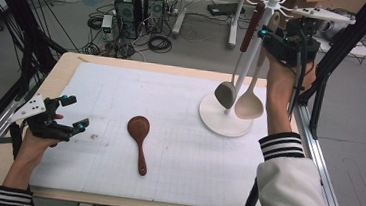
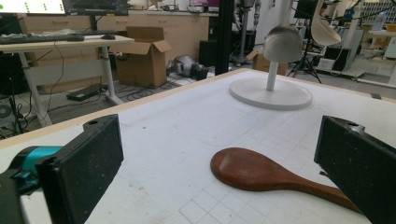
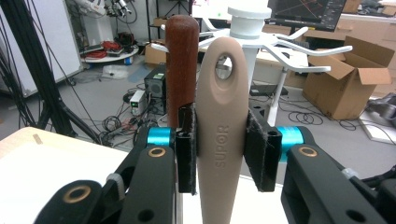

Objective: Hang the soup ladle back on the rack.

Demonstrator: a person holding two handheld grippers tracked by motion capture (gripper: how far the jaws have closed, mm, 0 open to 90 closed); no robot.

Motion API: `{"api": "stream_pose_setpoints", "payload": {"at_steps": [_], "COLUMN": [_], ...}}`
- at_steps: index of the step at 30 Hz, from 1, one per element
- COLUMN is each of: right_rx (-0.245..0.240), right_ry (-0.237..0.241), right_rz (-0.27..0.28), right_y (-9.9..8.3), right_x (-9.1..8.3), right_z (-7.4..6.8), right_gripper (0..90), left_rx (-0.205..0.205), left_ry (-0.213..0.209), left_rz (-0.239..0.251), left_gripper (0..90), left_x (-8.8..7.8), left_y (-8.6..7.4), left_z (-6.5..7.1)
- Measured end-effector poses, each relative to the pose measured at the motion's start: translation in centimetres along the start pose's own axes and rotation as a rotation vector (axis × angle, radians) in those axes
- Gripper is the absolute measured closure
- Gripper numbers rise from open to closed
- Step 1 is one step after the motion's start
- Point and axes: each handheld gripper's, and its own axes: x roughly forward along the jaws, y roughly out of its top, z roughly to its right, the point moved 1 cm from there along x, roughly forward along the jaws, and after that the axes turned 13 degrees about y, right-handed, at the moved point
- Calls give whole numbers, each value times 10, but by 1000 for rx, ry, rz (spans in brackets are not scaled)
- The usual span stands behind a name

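A white rack with hook arms stands at the mat's far right. My right gripper is high beside its post, shut on the handle of a beige spoon whose bowl hangs over the base. In the right gripper view the pads clamp the beige spoon's handle, its hole level with the hook arms; whether a hook passes through it I cannot tell. A grey spoon with a brown handle hangs next to it. A dark wooden spoon lies mid-mat. My left gripper rests open at the left, facing the wooden spoon.
The white gridded mat covers most of the wooden table. Black frame posts rise close to the right hand. Computer towers and cables sit on the floor beyond the far edge.
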Motion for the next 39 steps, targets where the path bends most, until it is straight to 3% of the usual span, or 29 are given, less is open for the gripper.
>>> {"api": "stream_pose_setpoints", "payload": {"at_steps": [39], "right_rx": [36], "right_ry": [-1], "right_rz": [-22], "right_y": [1], "right_x": [11], "right_z": [5], "right_gripper": [682], "left_rx": [-8], "left_ry": [-3], "left_rz": [-9], "left_gripper": [17], "left_x": [2], "left_y": [-2], "left_z": [1]}}
